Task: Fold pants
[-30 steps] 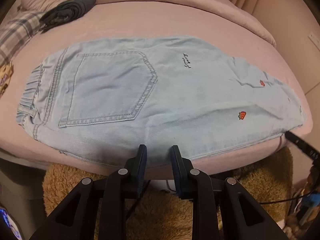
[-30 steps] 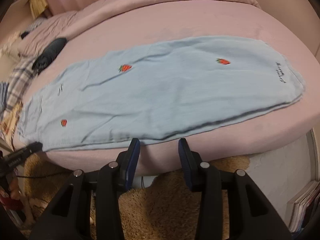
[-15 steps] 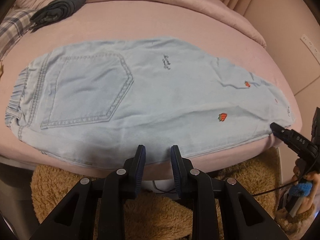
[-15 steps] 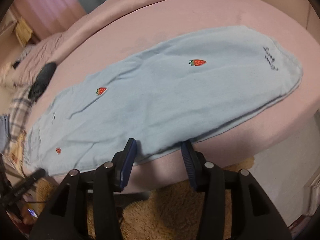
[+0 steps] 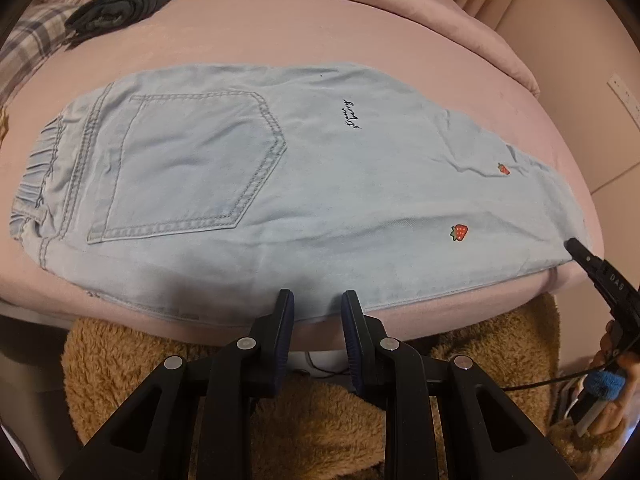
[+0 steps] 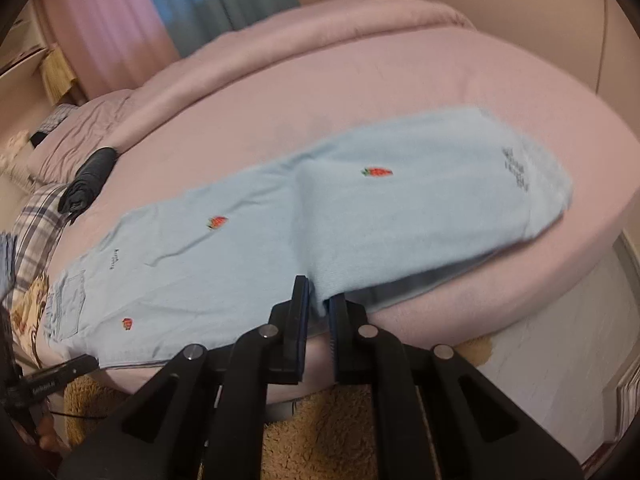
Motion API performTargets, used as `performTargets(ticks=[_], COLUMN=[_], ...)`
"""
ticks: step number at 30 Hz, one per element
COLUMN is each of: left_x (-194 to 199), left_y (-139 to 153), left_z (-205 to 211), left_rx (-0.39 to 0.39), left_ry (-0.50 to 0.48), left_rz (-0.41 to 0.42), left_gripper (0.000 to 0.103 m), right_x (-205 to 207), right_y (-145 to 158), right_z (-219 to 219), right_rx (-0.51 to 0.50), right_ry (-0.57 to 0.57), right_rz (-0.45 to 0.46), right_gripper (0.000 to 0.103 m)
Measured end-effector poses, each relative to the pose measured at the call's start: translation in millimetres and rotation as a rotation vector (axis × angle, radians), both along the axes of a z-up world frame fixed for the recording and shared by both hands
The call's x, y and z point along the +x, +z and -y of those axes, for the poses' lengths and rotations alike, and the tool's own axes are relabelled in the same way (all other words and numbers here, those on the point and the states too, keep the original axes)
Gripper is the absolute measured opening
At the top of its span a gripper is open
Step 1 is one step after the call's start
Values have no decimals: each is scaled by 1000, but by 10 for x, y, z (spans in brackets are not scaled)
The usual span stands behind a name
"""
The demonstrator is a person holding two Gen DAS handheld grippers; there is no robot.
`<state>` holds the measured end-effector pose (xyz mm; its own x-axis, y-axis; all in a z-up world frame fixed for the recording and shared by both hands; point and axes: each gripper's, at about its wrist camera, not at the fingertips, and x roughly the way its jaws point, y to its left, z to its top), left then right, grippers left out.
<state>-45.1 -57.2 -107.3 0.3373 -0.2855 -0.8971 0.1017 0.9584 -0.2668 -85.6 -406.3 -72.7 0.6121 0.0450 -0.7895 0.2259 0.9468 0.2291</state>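
Note:
Light blue denim pants [image 5: 320, 184] with strawberry patches lie flat across the pink bed [image 5: 320, 32], waistband to the left in the left wrist view. My left gripper [image 5: 318, 308] hovers at the pants' near edge by the seat, its jaws apart with nothing pinched. My right gripper [image 6: 319, 300] is at the near edge of the leg [image 6: 400, 216]. Its jaws are closing, and a fold of denim is pinched between them and drawn up. The right gripper's tip [image 5: 576, 248] also shows at the leg end in the left wrist view.
A rolled dark garment [image 5: 120, 0] and a plaid cloth [image 5: 28, 48] lie at the bed's far left. A brown fuzzy rug [image 5: 320, 420] covers the floor below the bed edge. Curtains [image 6: 200, 8] hang behind the bed.
The right gripper's jaws went from wide apart to nearly together on the pants' near edge, and the fabric there rose. The left gripper kept its place and its gap.

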Motion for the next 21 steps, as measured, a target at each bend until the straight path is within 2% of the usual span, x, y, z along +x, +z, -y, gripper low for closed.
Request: performTargets(ticks=[1, 4, 5, 7, 9, 11, 16, 20, 21], left_x=[-1, 1, 0, 8, 41, 99, 204, 256, 261], left_y=[11, 67, 93, 161, 218, 233, 190, 106, 81], left_z=[-15, -18, -21, 27, 85, 119, 262, 327, 350], left_rx=[-6, 0, 5, 13, 7, 11, 42, 66, 71], left_ry=[2, -3, -10, -31, -51, -66, -96, -108, -108], left_rz=[-4, -10, -6, 13, 27, 36, 41, 16, 11], left_gripper=[25, 25, 25, 25, 25, 25, 25, 25, 25], right_x=[18, 109, 112, 94, 88, 88, 70, 1, -19], right_y=[-29, -285, -323, -292, -259, -245, -227, -147, -156], right_z=[11, 43, 45, 69, 147, 266, 713, 1049, 1188], right_rx=[3, 11, 5, 6, 2, 1, 69, -60, -64], right_ry=[-3, -21, -25, -27, -48, -85, -192, -327, -354], right_rz=[-10, -112, -109, -101, -102, -95, -63, -49, -41], right_gripper=[8, 10, 10, 15, 28, 34, 35, 35, 33])
